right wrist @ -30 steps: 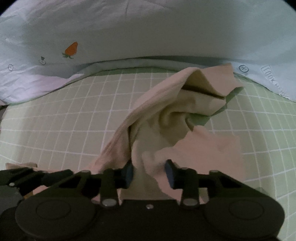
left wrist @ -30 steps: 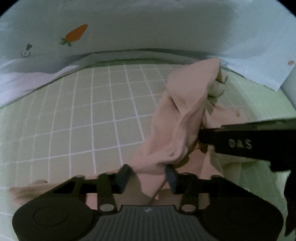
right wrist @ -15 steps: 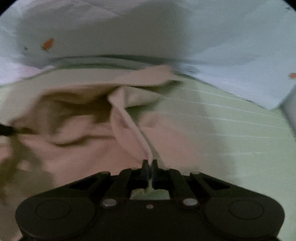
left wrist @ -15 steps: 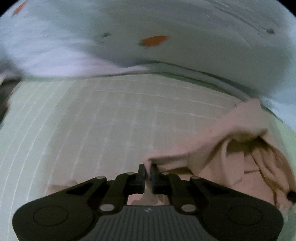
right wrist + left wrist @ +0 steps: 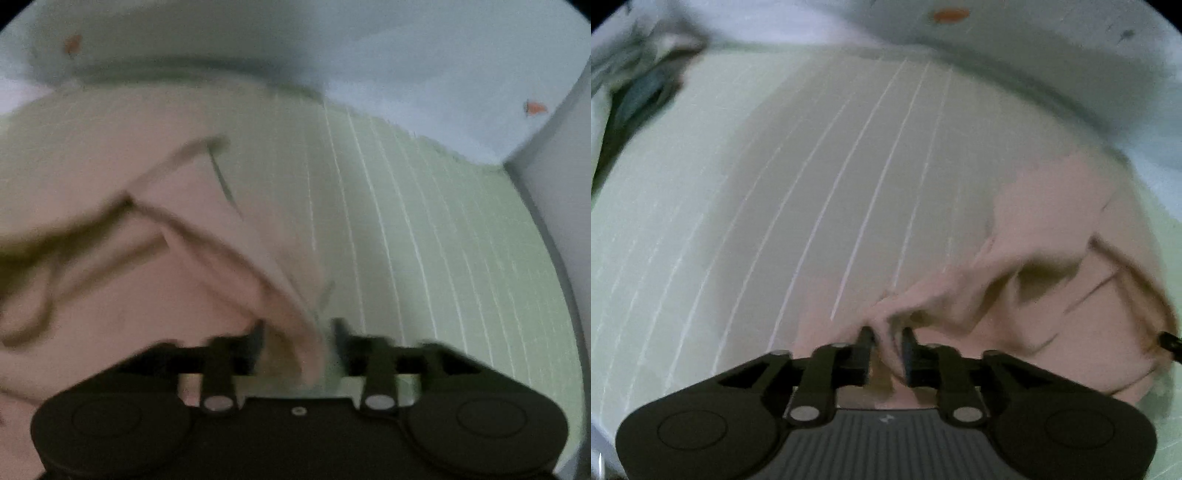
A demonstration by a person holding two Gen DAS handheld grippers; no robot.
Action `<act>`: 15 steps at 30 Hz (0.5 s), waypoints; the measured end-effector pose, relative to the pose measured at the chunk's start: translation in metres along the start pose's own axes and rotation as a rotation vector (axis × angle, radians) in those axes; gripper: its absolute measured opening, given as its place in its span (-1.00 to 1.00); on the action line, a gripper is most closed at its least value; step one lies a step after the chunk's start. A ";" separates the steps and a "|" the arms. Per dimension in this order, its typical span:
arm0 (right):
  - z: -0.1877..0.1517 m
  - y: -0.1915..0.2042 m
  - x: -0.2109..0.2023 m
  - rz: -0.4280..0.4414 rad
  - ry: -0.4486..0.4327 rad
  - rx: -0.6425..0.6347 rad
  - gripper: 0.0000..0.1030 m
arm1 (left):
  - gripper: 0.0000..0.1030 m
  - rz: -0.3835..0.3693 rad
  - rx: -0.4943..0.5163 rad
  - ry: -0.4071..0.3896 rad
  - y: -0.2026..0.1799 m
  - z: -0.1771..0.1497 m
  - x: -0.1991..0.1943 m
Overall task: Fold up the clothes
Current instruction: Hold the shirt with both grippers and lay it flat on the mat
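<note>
A pale pink garment [image 5: 1052, 236] lies crumpled on the green grid-lined mat [image 5: 775, 206]. In the left wrist view, my left gripper [image 5: 886, 334] sits at the garment's near-left edge. Its fingers stand a little apart with a fold of cloth loose between them. The right wrist view shows the same garment [image 5: 110, 258] filling the left half. My right gripper [image 5: 298, 328] is wide open over the garment's right edge, and a ridge of cloth runs between its fingers untouched. Both views are motion-blurred. A tip of the right gripper [image 5: 1171, 341] shows at the far right edge.
A pale blue sheet with carrot prints [image 5: 1015, 40] borders the mat at the back, and the same blue sheet [image 5: 406, 74] shows in the right wrist view. Dark cloth [image 5: 639, 96] lies at the far left. Bare mat [image 5: 424, 229] stretches right of the garment.
Both grippers shut on the garment and pulled it apart sideways. Now the right fingers have opened wide and the left fingers have parted slightly. The cloth lies lower and flatter.
</note>
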State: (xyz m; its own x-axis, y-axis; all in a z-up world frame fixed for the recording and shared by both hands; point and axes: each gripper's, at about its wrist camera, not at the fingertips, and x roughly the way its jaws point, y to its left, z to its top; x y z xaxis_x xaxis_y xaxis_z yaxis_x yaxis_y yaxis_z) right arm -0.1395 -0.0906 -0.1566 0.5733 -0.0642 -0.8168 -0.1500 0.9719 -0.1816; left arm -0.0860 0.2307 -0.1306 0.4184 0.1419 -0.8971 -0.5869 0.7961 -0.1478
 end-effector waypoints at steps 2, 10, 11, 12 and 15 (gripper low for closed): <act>0.013 0.007 0.000 0.049 -0.044 -0.021 0.50 | -0.09 -0.050 0.056 -0.057 -0.013 0.018 -0.005; 0.045 0.045 0.042 0.179 -0.053 -0.129 0.23 | 0.24 -0.228 0.351 -0.013 -0.102 0.053 0.049; 0.047 0.047 0.048 0.176 -0.044 -0.130 0.07 | 0.22 -0.216 0.341 -0.014 -0.104 0.057 0.052; 0.049 0.044 0.050 0.176 -0.046 -0.112 -0.22 | 0.15 -0.200 0.314 -0.027 -0.100 0.061 0.052; 0.050 0.027 0.048 0.185 -0.071 -0.025 -0.74 | -0.95 -0.153 0.236 -0.063 -0.090 0.074 0.052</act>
State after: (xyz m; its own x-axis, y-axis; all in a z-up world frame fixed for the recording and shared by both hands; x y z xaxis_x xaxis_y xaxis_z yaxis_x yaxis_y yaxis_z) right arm -0.0752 -0.0564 -0.1736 0.5892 0.1316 -0.7972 -0.2776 0.9596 -0.0467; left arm 0.0401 0.2100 -0.1327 0.5365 0.0398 -0.8430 -0.3390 0.9249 -0.1720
